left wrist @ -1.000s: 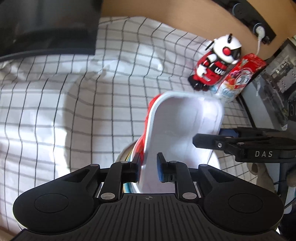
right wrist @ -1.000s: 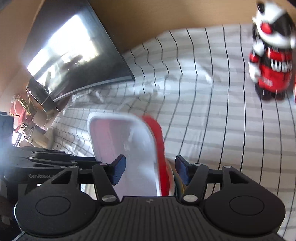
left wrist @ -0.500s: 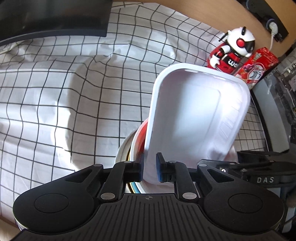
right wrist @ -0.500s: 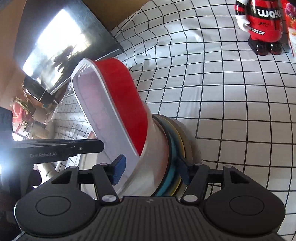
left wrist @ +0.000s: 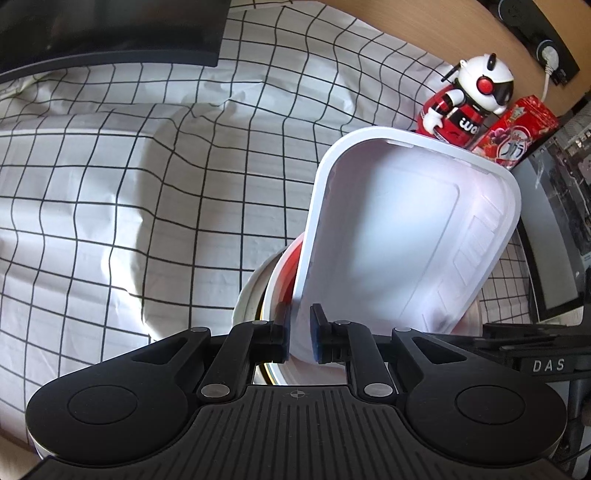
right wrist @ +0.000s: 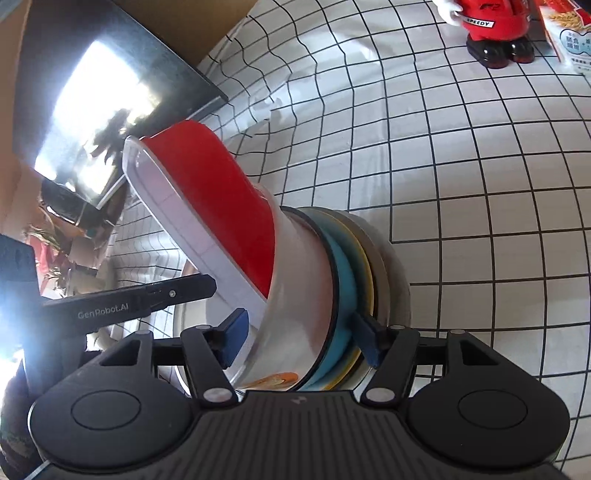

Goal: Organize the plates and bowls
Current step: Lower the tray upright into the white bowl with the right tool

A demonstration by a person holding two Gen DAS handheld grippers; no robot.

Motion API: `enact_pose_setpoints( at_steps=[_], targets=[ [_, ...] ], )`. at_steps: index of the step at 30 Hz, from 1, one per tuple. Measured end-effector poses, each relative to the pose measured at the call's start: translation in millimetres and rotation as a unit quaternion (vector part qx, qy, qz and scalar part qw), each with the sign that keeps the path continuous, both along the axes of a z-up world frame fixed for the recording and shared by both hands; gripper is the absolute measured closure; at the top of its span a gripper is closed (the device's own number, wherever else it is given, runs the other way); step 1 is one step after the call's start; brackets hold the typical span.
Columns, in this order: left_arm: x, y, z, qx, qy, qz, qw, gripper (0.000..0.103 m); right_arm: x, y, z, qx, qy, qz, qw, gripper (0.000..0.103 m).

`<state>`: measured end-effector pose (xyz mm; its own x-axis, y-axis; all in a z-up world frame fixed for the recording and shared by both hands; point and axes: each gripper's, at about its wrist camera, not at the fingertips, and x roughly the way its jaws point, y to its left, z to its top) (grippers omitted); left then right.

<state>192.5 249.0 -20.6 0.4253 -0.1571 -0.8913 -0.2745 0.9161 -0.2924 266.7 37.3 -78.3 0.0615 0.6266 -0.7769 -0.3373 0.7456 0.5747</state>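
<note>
My left gripper (left wrist: 300, 334) is shut on the rim of a rectangular dish (left wrist: 402, 236), white inside and red outside, and holds it tilted over a stack of round bowls and plates (left wrist: 255, 295). In the right wrist view the dish (right wrist: 221, 206) leans into the stack's top white bowl (right wrist: 299, 295), which sits on a blue plate (right wrist: 341, 280), a yellow one and a grey one. My right gripper (right wrist: 303, 338) is open, its fingers on either side of the stack's near edge, not touching that I can tell.
The stack stands on a black-checked white cloth (left wrist: 110, 184). A red and white toy robot (left wrist: 465, 99) and a red snack box (left wrist: 513, 129) stand at the far right. A dark monitor (left wrist: 103, 29) sits at the back left.
The dish has come down from the air and now leans into the top bowl of the stack. Both grippers have lowered and moved closer to the stack.
</note>
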Motion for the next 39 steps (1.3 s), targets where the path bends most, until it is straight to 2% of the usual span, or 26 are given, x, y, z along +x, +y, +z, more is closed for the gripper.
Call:
enact_pose_setpoints(
  at_steps=[9,12,14,21,24,28,33,39],
  targets=[
    [-3.5,4.7,0.8,-0.018,0.006,0.001,0.9998,0.088,-7.1,7.2,4.7,-0.032,-0.018,0.009,0.999,0.038],
    [-2.8,4.9,0.7,-0.019,0.008,-0.001,0.9998,0.088,-11.2,8.9,13.8,-0.071,-0.058,0.009,0.996,0.037],
    [-1.3,3.7,1.0,-0.013,0.010,-0.007,0.9998,0.088,-10.0,6.5,15.4,-0.078,-0.063,0.009,0.995,0.035],
    [5.8,3.9,0.0,-0.006,0.017,-0.023,0.9996,0.088,-4.2,2.0,-6.2,-0.037,0.030,0.007,0.999,0.031],
    [6.1,5.9,-0.3,-0.011,0.020,-0.023,0.9995,0.088,-8.5,8.6,-4.0,-0.049,0.020,0.008,0.999,0.030],
    [5.5,10.9,-1.9,-0.005,0.023,-0.016,0.9996,0.088,-1.9,11.0,-2.6,-0.030,0.014,0.012,0.999,0.030],
    [2.9,16.8,1.3,-0.034,0.020,-0.008,0.9992,0.088,1.0,8.1,-5.8,-0.035,0.004,0.014,0.999,0.030],
    [-2.9,17.7,6.7,-0.031,0.010,-0.017,0.9993,0.088,1.4,3.2,14.9,-0.026,-0.038,-0.013,0.999,0.031]
  ],
)
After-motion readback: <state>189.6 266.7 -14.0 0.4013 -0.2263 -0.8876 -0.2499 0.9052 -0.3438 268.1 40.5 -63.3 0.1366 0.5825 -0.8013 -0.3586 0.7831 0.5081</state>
